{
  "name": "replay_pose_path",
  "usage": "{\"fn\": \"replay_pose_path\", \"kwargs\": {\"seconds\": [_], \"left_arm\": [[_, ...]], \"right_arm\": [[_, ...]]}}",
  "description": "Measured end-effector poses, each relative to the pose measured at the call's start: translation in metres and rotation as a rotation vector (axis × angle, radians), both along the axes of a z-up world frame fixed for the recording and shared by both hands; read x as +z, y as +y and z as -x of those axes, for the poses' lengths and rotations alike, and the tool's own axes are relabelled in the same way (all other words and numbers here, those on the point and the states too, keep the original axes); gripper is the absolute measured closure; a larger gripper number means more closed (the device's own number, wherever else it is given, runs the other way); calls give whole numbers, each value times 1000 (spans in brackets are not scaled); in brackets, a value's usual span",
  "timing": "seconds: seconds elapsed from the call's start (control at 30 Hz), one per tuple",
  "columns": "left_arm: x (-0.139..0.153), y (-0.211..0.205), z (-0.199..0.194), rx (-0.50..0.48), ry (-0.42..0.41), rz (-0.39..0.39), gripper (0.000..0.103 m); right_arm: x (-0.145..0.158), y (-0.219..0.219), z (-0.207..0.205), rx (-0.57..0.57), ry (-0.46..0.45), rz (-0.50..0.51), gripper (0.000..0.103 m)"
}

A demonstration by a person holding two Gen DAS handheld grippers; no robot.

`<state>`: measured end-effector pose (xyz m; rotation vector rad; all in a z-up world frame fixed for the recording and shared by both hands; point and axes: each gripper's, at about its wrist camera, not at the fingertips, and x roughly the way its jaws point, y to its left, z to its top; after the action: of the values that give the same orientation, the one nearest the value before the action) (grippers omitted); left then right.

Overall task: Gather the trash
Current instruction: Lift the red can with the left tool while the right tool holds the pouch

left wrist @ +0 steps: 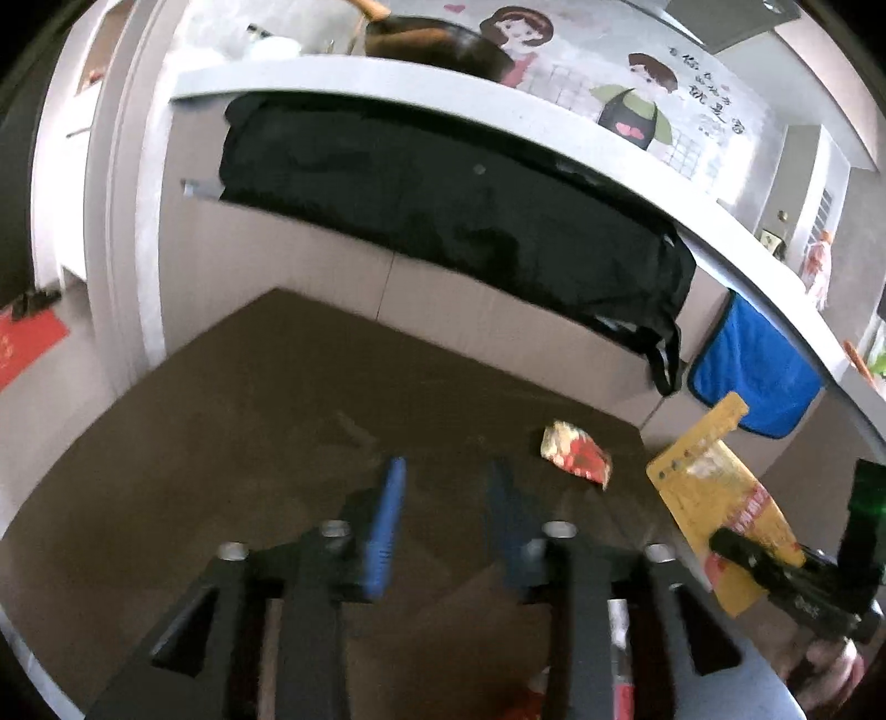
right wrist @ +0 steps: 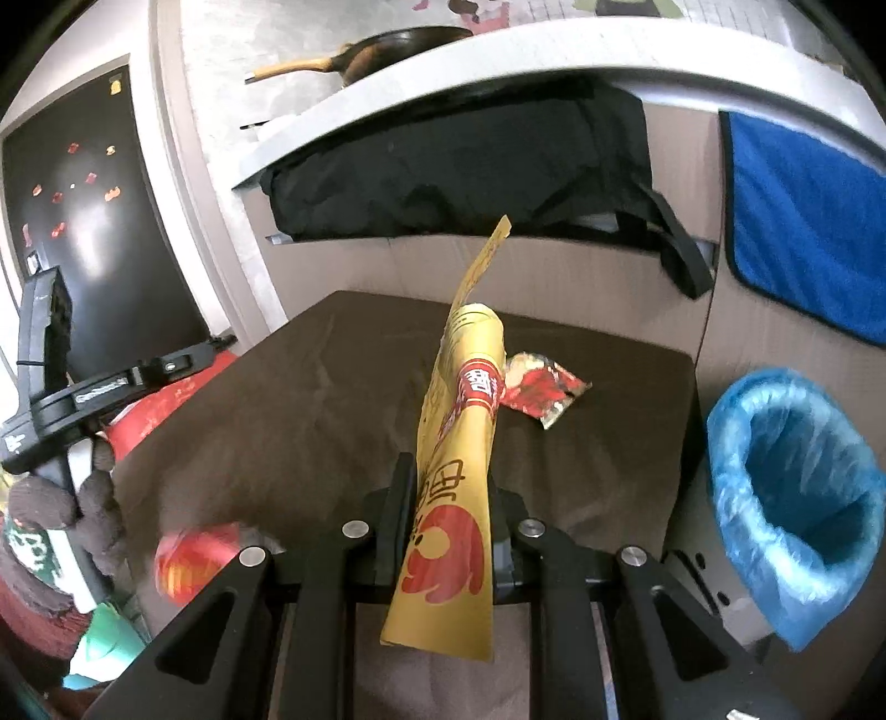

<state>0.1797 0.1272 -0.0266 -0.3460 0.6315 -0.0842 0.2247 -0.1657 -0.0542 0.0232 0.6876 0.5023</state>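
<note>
My right gripper [right wrist: 451, 482] is shut on a long yellow wrapper [right wrist: 459, 487] with red print, held up above the brown mat [right wrist: 277, 399]. It also shows in the left wrist view [left wrist: 714, 498], at the right. A crumpled red and yellow wrapper [left wrist: 578, 454] lies on the mat, ahead and right of my left gripper [left wrist: 448, 498], which is open and empty with blue pads; it shows in the right wrist view [right wrist: 540, 390] too, just behind the held wrapper. A red round piece [right wrist: 194, 559] lies at the mat's near left. A bin with a blue liner [right wrist: 792, 487] stands at the right.
A black bag [left wrist: 443, 210] hangs under the white counter [left wrist: 387, 88], a blue cloth [left wrist: 753, 376] to its right. A pan [right wrist: 398, 50] sits on the counter. A dark door [right wrist: 94, 232] is at the left. The other gripper's body [right wrist: 83, 399] and a gloved hand are at left.
</note>
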Motion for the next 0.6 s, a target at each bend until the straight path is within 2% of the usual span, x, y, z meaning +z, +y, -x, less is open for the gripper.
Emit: {"fn": "replay_pose_path", "kwargs": {"seconds": [0.1,0.17,0.3,0.4,0.43,0.6], "left_arm": [[-8,6,21,-47,56,58,33],[-14,5,38,-96,99,82,25],[-20,-9,58,-212,145,76,24],[-23,-34,68,-290,157,-15,24],[-27,-41,68,-312,167,-20,24],[-52,-57,56,-323,238,0,24]], "right_arm": [[-2,0,4,4,2,7,85],[-1,0,7,5,-1,11,85],[1,0,14,9,-8,15,85],[2,0,21,17,-15,23,85],[3,-1,24,19,-18,26,85],[5,-10,39,14,-31,20,83]]}}
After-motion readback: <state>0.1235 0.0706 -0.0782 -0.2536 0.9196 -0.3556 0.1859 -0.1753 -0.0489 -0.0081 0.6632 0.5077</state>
